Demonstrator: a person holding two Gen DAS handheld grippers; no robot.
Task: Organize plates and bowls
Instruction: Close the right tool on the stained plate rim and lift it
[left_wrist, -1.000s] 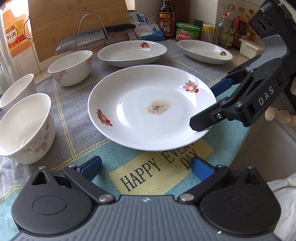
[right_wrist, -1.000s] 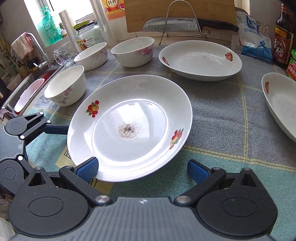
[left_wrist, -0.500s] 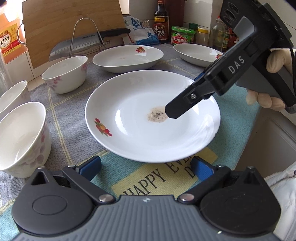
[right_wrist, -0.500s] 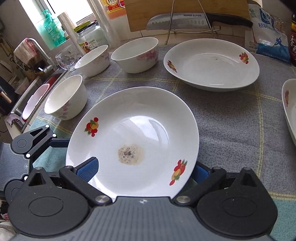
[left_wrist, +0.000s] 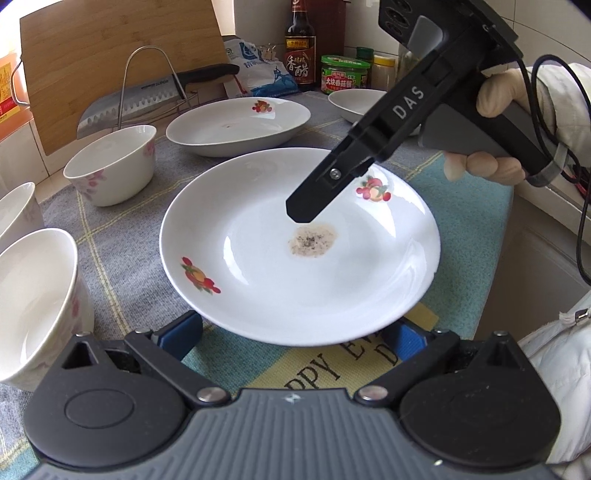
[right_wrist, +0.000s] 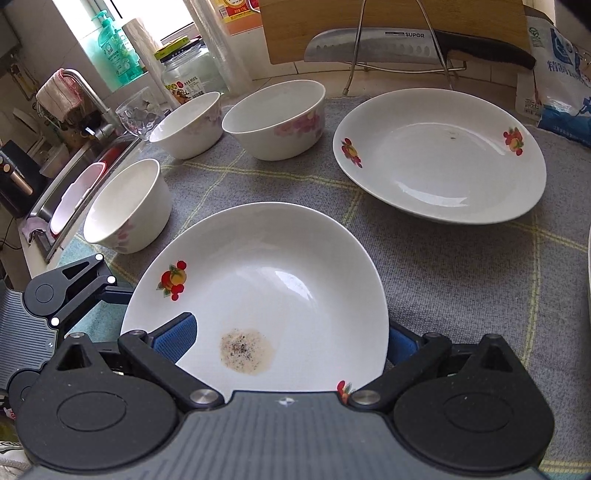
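A white plate with fruit prints and a brown stain (left_wrist: 295, 266) (right_wrist: 273, 295) lies on the grey checked cloth. My right gripper (right_wrist: 286, 339) is open around its near edge: the left blue pad sits over the plate, the right pad is hidden under the rim. In the left wrist view one of its fingers (left_wrist: 314, 195) hangs just above the stain, held by a gloved hand (left_wrist: 495, 162). My left gripper (left_wrist: 293, 334) is open, its blue pads on either side of the plate's near rim and apart from it. A second plate (left_wrist: 236, 123) (right_wrist: 439, 155) and a third (left_wrist: 354, 103) lie farther back.
Three white bowls (right_wrist: 273, 118) (right_wrist: 184, 122) (right_wrist: 125, 206) stand left of the plates. A knife on a wire rack (left_wrist: 147, 99), a cutting board and sauce bottles (left_wrist: 301, 44) line the back wall. A sink (right_wrist: 74, 184) lies far left. The counter edge (left_wrist: 517, 221) runs close on the right.
The right gripper moved from the stained plate's right edge in over its middle, so the plate now lies between its fingers. The left gripper came slightly closer to the plate.
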